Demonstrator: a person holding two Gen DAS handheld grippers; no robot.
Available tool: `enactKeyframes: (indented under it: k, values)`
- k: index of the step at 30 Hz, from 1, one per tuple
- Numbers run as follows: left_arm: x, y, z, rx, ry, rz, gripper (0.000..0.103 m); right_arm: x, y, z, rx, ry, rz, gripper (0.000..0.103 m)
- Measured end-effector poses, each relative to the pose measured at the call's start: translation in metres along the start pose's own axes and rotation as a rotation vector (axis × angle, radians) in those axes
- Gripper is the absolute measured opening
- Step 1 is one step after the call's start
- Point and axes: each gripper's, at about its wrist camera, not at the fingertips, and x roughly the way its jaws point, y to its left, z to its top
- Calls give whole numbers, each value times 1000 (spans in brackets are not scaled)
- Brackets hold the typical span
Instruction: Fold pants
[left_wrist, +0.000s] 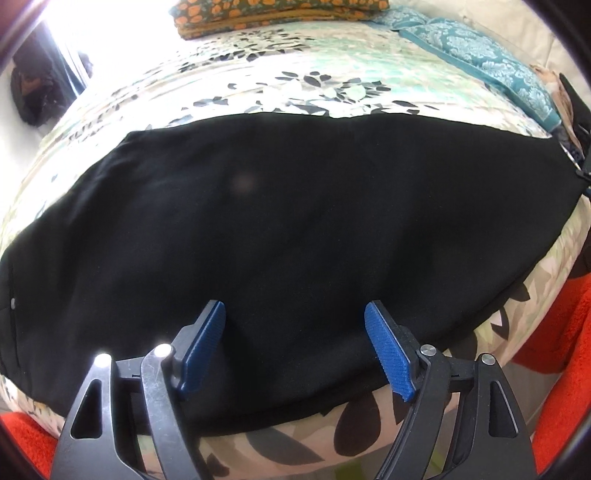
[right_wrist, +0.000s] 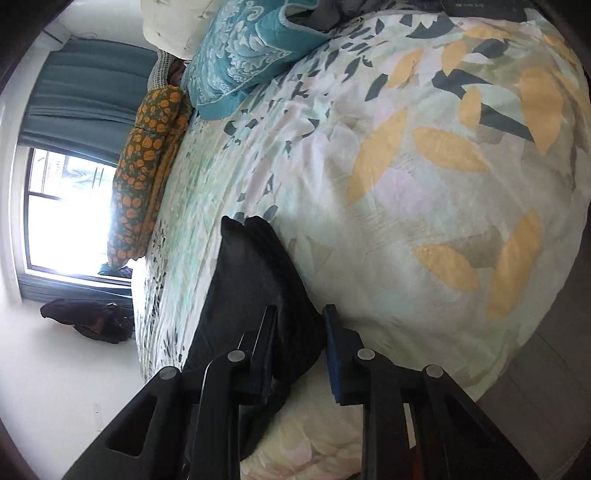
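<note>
Black pants (left_wrist: 280, 229) lie spread flat across the bed (left_wrist: 295, 92), which has a leafy cover. They stretch from one side of the left view to the other, and they look smooth. That makes sense, since flat cloth is easier to fold.

The left gripper (left_wrist: 295, 325) hangs just above the near edge of the pants. Its two blue pads (left_wrist: 388, 347) are far apart and hold nothing. It looks ready to come down and pinch the cloth.

The right gripper (right_wrist: 299, 332) is at one end of the pants (right_wrist: 258, 280). Black cloth sits between its two fingers, and the gap there is narrow. It seems to be pinching that end, but I cannot tell for sure that the pads press on the cloth. Holding an end like this would let it lift the end and carry it over.

The left view shows the whole length of the pants and an orange flowered blanket (left_wrist: 273, 14) at the far side of the bed. The right view shows only the end of the pants, but it also shows the window (right_wrist: 70, 214), a blue pillow (right_wrist: 240, 59) and much bare bed cover.
</note>
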Motion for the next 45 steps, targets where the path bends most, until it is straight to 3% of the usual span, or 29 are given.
enactKeyframes:
  k: [3,9,12,14,15,16,17,19,20,21,27,31,33,36,38,40,43,45]
  values:
    - [-4,19,-4,-65,3,3,79,-26,26,-16,-49,-36,118,23]
    - [-8,39,-8,-154,-10,-23,79,-31,55,-44,-66,-40,183,23]
    - [-7,43,-9,-167,-15,-34,79,-23,85,-71,-136,-21,194,23]
    - [-7,46,-9,-170,-22,-36,79,-4,126,-107,-232,35,206,23]
    - [-8,47,-10,-175,-24,-39,79,-4,126,-107,-232,35,206,23]
    - [-7,48,-8,-183,-27,-44,79,11,156,-137,-313,75,203,23]
    - [-9,51,-9,-195,-30,-51,79,11,156,-137,-313,75,203,23]
    - [-11,57,-9,-219,-38,-62,79,28,185,-169,-389,114,204,23]
    - [-13,61,-10,-231,-41,-67,79,49,209,-200,-442,167,212,23]
    - [-14,65,-11,-243,-44,-71,79,49,209,-200,-442,167,212,23]
    - [-9,93,-16,-347,-14,-140,79,118,243,-284,-488,322,177,23]
    - [-9,95,-15,-348,-19,-153,79,150,265,-332,-568,385,148,24]
    - [-9,95,-15,-350,-21,-158,79,161,278,-355,-628,407,140,31]
    - [-10,103,-16,-392,-25,-194,79,167,288,-379,-719,474,145,77]
    - [-13,113,-19,-445,-34,-225,79,153,292,-384,-776,486,185,80]
    - [-20,118,-19,-473,-62,-255,77,134,292,-384,-869,455,166,80]
    - [-42,101,-11,-395,-158,-324,77,101,281,-374,-992,334,65,80]
    - [-50,76,-3,-299,-194,-363,77,73,261,-357,-976,219,6,81]
